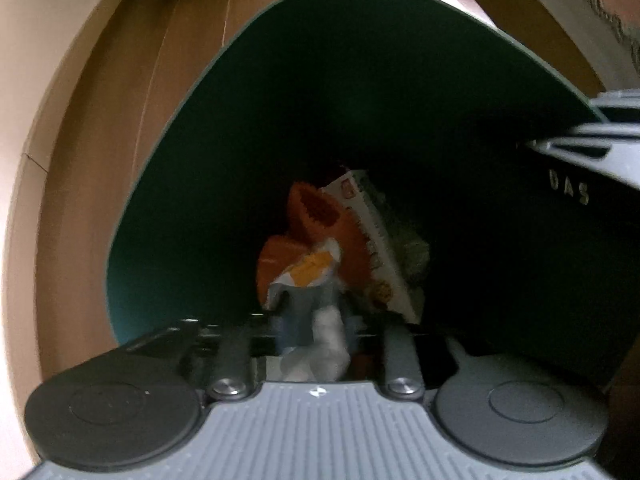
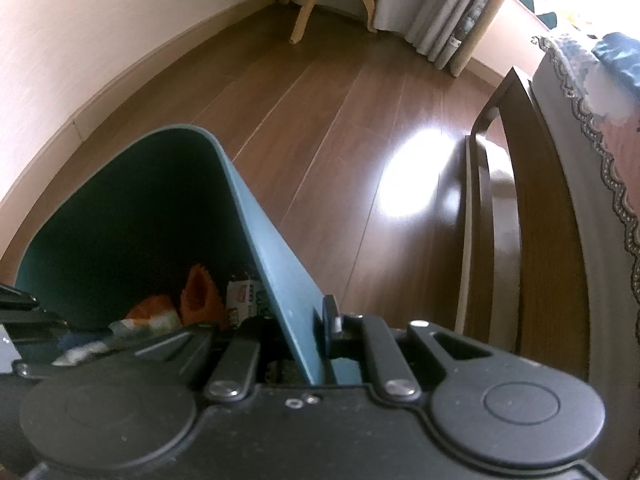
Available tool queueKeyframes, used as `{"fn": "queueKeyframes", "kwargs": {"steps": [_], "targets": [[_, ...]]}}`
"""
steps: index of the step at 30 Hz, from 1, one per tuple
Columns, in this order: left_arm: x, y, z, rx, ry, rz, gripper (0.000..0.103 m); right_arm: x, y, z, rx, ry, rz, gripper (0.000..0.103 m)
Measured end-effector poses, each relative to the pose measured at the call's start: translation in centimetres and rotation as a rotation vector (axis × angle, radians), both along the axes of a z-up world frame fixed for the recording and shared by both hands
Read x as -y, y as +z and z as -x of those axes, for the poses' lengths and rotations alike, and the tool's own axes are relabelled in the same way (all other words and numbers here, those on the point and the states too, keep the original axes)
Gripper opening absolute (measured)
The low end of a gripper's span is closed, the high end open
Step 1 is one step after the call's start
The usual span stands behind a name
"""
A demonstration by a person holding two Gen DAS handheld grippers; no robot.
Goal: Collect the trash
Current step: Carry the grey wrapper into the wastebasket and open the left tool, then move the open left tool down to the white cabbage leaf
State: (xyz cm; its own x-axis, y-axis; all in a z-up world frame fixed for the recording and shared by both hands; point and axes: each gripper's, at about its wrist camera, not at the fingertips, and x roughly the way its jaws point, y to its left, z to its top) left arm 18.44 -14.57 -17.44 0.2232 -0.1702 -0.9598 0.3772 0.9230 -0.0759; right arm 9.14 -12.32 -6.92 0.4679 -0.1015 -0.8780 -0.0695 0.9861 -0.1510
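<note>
A dark green bin (image 1: pixel 180 184) fills the left wrist view, seen from above. At its bottom lie orange wrappers (image 1: pixel 316 208) and a white and orange carton (image 1: pixel 380 240). My left gripper (image 1: pixel 314 308) points down into the bin with its jaws apart. A crumpled white and orange wrapper (image 1: pixel 320 276) sits blurred between them, and the pads do not look pressed on it. My right gripper (image 2: pixel 316 320) is shut on the bin's wall (image 2: pixel 256 220) at the rim. The right gripper's body (image 1: pixel 580 148) shows at the bin's right edge.
The bin stands on a brown wooden floor (image 2: pixel 320 92) near a pale wall with a baseboard (image 2: pixel 80 40). A dark wooden furniture frame (image 2: pixel 500 200) with a lace-edged cloth (image 2: pixel 600 140) stands at right. Chair legs (image 2: pixel 304 16) and a curtain (image 2: pixel 452 8) are further back.
</note>
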Motion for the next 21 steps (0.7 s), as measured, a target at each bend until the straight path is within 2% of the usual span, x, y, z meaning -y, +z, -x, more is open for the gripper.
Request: {"fn": "queueKeyframes", "kwargs": {"steps": [1,2,3,10,12,17,21], "targets": [[0.2,0.2,0.0,0.019,0.006,-0.006,0.056,0.1,0.0,0.0,-0.001,-0.002,-0.005,0.008],[0.2,0.5,0.3,0.038,0.004,-0.01,0.067,0.2,0.0,-0.1,-0.002,-0.003,-0.01,0.008],[0.4,0.8,0.5,0.053,0.002,-0.011,0.069,0.5,-0.1,-0.1,-0.004,-0.004,-0.016,0.008],[0.1,4.8,1.7,0.078,-0.007,-0.007,0.07,2.4,-0.4,-0.8,-0.037,-0.041,-0.077,0.008],[-0.3,6.5,2.1,0.088,0.003,-0.005,0.073,3.0,-0.6,-1.2,-0.048,-0.057,-0.095,0.008],[-2.2,10.5,2.6,0.113,0.086,-0.01,0.074,5.0,-1.5,-1.9,-0.098,-0.105,-0.138,0.008],[-5.5,13.5,3.1,0.151,0.173,-0.034,0.074,6.6,-2.7,-1.9,-0.184,-0.136,-0.15,0.007]]}}
